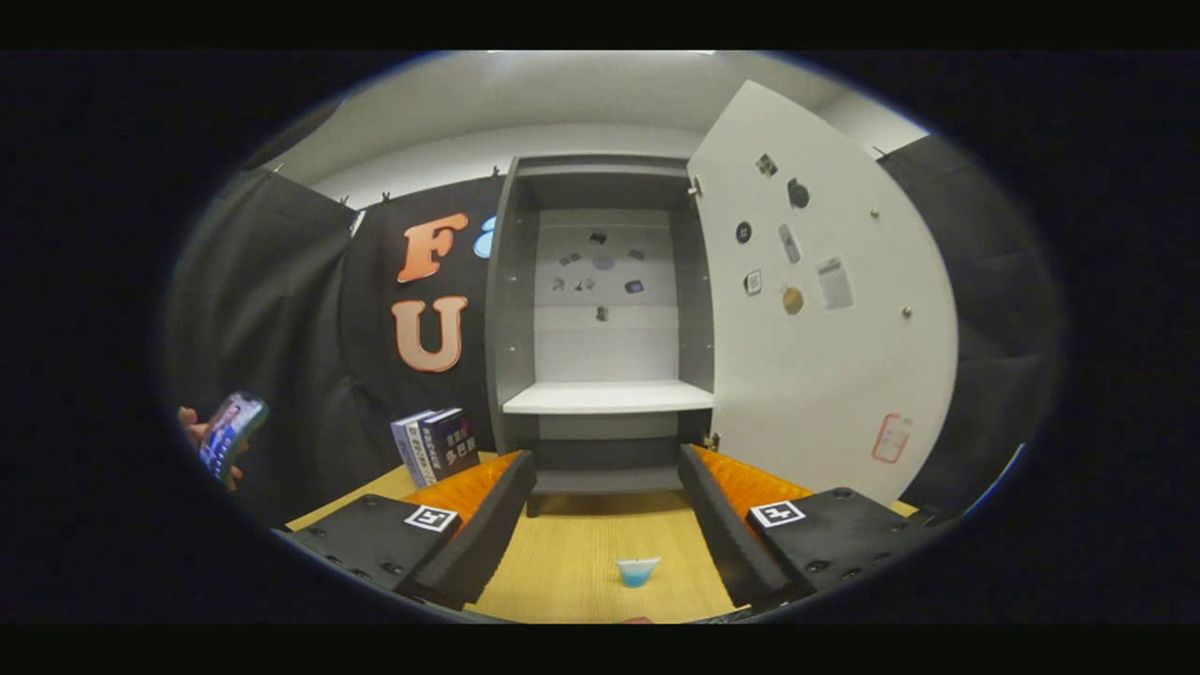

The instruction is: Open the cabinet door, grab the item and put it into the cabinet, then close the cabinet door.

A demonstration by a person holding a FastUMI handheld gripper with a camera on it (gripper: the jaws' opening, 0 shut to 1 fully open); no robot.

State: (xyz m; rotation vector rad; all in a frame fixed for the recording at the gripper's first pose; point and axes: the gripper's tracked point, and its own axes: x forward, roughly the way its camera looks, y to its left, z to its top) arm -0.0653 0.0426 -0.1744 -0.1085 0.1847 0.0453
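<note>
Square black-and-white fiducial markers [430, 517] atop each finger mount of gripper [607, 502], fingers spread apart. Small code sticker [753, 281] on white cabinet door [825, 375]. Dark book covers [452, 443] carry lettering, too blurred to read.

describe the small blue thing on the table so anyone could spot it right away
Start at the grey cabinet with its white door swung open, then come forward along the wooden table. Between the open jaws of the gripper sits a small blue item, the only light-blue thing there; the books stand by the cabinet.
</note>
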